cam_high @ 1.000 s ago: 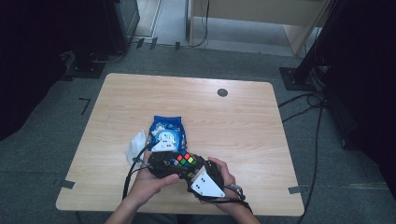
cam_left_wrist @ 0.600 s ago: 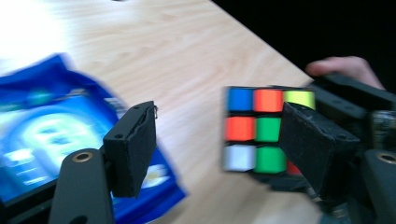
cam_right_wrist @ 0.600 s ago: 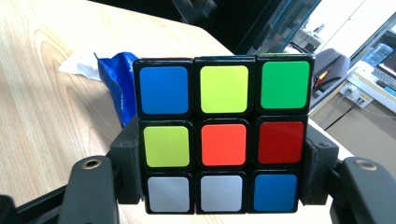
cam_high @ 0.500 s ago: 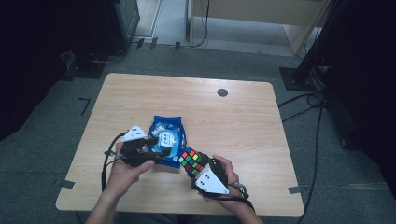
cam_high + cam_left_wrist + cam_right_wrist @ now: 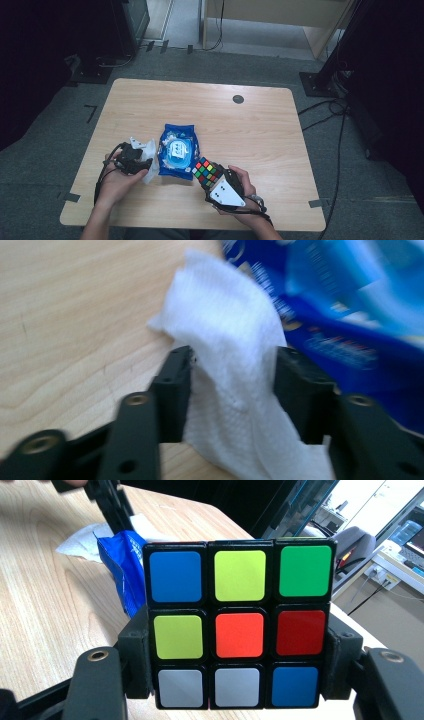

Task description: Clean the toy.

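Light wood desk (image 5: 250,125) with rounded corners, sitting on grey carpet. A small dark round cap (image 5: 238,99) was set into the top out around 12 o'clock, a bit right of middle. The blue wipes pack (image 5: 177,151) lay flat toward 7 o'clock from the desk's centre, and a crumpled white wipe (image 5: 149,152) lay right against it at its 9 o'clock side, spread on the wood. Rest of the top was bare grain.
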